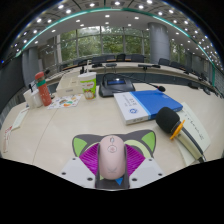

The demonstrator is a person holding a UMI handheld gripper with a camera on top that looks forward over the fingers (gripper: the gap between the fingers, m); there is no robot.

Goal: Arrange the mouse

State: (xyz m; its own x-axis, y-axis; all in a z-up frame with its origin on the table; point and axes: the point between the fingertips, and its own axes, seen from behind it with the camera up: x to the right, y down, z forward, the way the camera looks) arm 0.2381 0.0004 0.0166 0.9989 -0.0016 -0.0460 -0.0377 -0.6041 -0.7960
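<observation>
I am looking down along the gripper and the mouse is sitting right between the pads, its long axis running straight out along the fingers, nose pointing away from me toward the desk. The jaws are standing narrow, closed in to about the mouse's width, and both pads are appearing to press on its flanks, so I am judging that I am gripping it rather than merely straddling it. Whether the mouse is resting on the desk or hanging just above it I cannot tell from here.

Moving outward, the open stretch of desk is lying directly ahead of the mouse's nose. Off to the right and a little ahead, a yellow-and-black tool is lying near the finger on that side. Beyond it a blue book is lying flat, and farther on a laptop is standing open. To the left, well apart, a green cup and a bottle are standing.

I am judging that the coming move turns on that axis: the mouse is already lined up with the fingers, so setting it forward needs no twist.
</observation>
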